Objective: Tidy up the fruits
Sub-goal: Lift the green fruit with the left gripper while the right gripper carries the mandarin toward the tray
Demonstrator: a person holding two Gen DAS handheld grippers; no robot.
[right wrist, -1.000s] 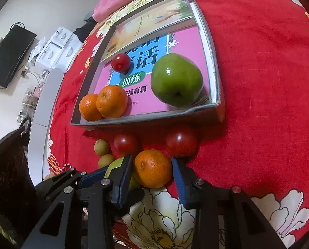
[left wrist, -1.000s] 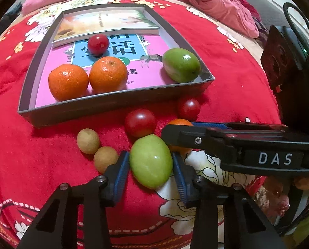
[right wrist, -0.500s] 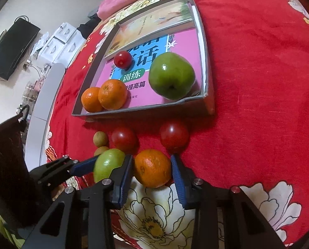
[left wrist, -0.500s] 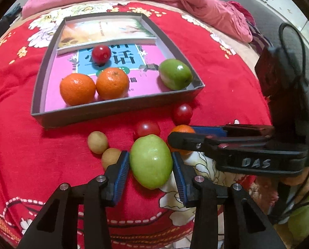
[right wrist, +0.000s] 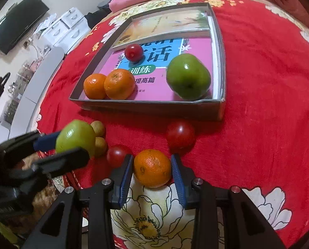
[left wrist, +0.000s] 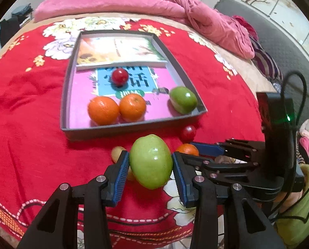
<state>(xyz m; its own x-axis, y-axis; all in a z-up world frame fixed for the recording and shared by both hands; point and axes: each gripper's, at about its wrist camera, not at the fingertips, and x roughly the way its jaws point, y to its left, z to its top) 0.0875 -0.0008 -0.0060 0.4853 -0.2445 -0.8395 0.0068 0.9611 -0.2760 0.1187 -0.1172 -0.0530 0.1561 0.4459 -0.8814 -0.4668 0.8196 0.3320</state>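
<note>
On the red flowered bedspread (right wrist: pixel 268 124) the grey box (right wrist: pixel 150 108) holds two oranges, a green fruit and a cherry tomato. The left gripper (left wrist: pixel 150 164) pinches a green mango (left wrist: pixel 151 161) clear of the cloth, and the right gripper (right wrist: pixel 152 168) presses on a mandarin (right wrist: pixel 152 168). Only the right view shows both cherry tomatoes (right wrist: pixel 180 134) and both longans (right wrist: pixel 98 128); in the left view the mango hides most of them.

Evenly lit indoors from above, soft shadows under fruit, small glare spots on skins, strong fisheye bending with dark vignetted corners, slight motion blur.
</note>
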